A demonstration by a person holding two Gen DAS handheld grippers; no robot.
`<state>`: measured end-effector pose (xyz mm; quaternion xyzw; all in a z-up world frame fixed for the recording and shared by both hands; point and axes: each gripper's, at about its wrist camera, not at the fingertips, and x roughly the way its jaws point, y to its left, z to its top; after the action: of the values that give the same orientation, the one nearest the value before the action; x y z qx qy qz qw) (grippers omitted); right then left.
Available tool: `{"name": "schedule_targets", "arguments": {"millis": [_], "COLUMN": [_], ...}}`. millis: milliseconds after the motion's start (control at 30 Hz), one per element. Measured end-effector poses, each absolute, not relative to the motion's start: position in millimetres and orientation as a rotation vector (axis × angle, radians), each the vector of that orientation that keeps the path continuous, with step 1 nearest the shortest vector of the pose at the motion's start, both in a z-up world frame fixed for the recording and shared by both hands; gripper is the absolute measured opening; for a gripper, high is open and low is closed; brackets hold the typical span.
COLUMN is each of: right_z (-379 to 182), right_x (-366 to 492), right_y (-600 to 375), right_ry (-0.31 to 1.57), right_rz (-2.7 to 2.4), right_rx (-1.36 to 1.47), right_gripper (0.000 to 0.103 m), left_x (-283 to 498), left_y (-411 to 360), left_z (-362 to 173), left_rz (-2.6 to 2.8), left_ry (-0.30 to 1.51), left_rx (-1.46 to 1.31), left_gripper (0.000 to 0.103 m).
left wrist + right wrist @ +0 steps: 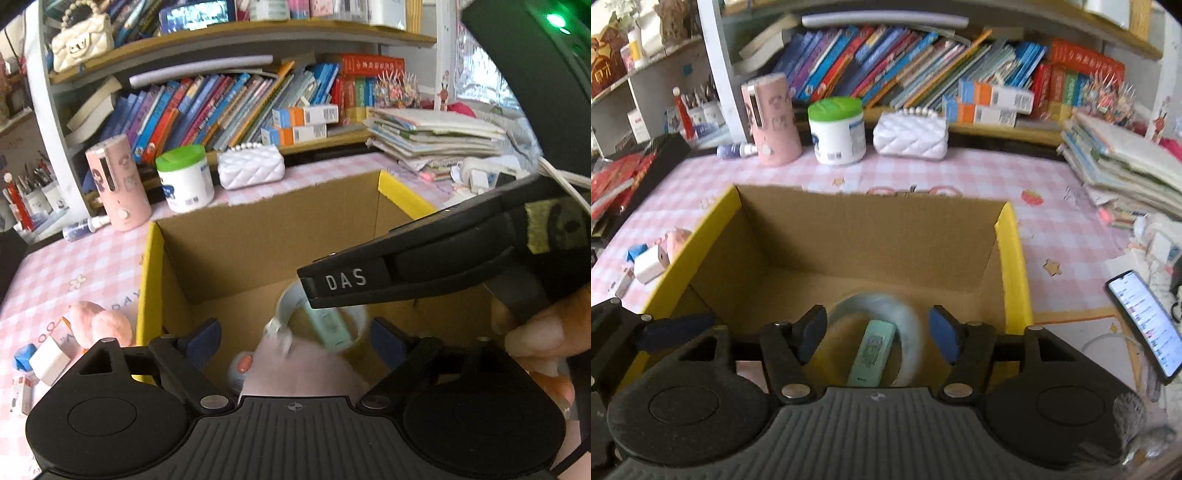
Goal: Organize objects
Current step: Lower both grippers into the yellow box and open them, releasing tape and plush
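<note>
both hand-held grippers, left [295,334] and right [877,334], gape empty over the cardboard box [868,236]; lift straight out, clear of the pale ring [908,325] inside.

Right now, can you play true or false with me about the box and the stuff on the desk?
1. The cardboard box has yellow edges. True.
2. A mint-green tube lies inside a white fluffy ring in the box. True.
3. The tub at the back has a red lid. False: its lid is green.
4. The right gripper is squeezing the tube. False: its jaws stand open, apart from the tube.
5. A lit phone lies on the desk to the right of the box. True.
6. The white quilted purse is in the box. False: it sits on the desk behind it.
</note>
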<state>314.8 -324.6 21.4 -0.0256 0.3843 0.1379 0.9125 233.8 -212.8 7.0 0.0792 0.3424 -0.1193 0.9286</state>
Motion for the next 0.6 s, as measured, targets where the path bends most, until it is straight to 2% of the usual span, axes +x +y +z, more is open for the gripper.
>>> {"name": "schedule_targets", "arguments": {"millis": [133, 200, 600], "right_z": [35.2, 41.2, 52.8], "right_x": [294.6, 282.0, 212.0], "right_y": [-327.2, -329.7, -336.9], "right_ry": [0.71, 0.657, 0.574], "right_rz": [0.23, 0.184, 0.022], "right_rx": [-0.039, -0.036, 0.042], "right_gripper": [0.07, 0.078, 0.081], "left_x": [220.3, 213.1, 165.9], "left_y": [-208.6, -205.2, -178.0], "left_z": [17.0, 20.7, 29.5], "left_rz": [-0.225, -0.22, -0.218], "left_ry": [0.649, 0.632, 0.588], "left_rx": [0.161, 0.152, 0.12], "left_gripper": [0.096, 0.096, 0.096]}}
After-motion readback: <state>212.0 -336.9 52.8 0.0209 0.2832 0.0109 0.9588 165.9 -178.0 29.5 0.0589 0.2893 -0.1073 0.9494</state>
